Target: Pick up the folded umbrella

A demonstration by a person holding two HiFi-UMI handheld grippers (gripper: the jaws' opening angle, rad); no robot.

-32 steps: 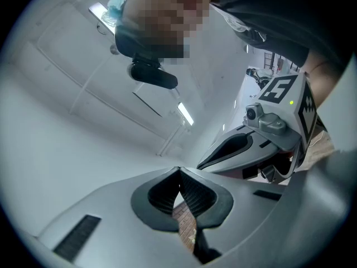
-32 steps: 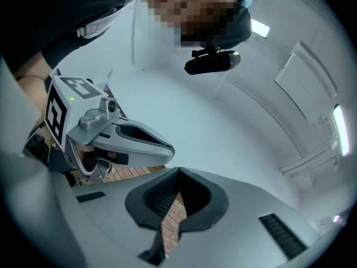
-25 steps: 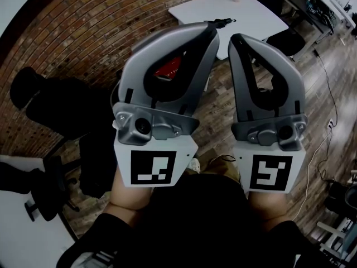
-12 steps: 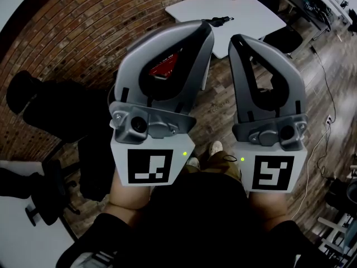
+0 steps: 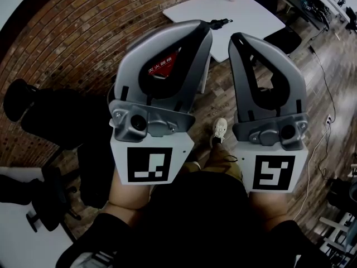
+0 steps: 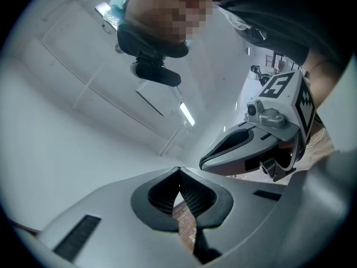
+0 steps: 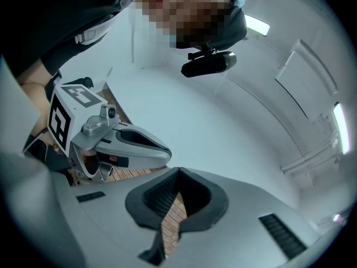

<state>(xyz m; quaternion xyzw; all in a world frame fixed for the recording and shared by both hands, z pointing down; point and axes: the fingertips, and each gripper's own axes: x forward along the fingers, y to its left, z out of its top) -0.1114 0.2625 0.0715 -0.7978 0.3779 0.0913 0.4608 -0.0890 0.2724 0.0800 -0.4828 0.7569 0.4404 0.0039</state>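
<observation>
Stepping forward is what has changed: a pale shoe that sat lower, close to the person's body, a moment ago now shows farther out on the wooden floor between the two tools, so the person is walking, not yet reaching. Both grippers are carried much as they were, held up in front of the chest and tilted a little upward. The left gripper has its jaws closed tip to tip with nothing between them; only brick shows through the slot behind the pads. The right gripper is the same, pinched together and empty. Ahead, past their tips, stands a white table in front of the brick wall. A slim dark thing lies on its near edge, which I take to be the folded umbrella, though it is small and its left end is hidden behind the left gripper's tip. It is well apart from both tools. A dark office chair stands off to the left, clear of the path. For the task, this looks like the approach: the person must close on the table, and one gripper has to open before it can take the umbrella.
</observation>
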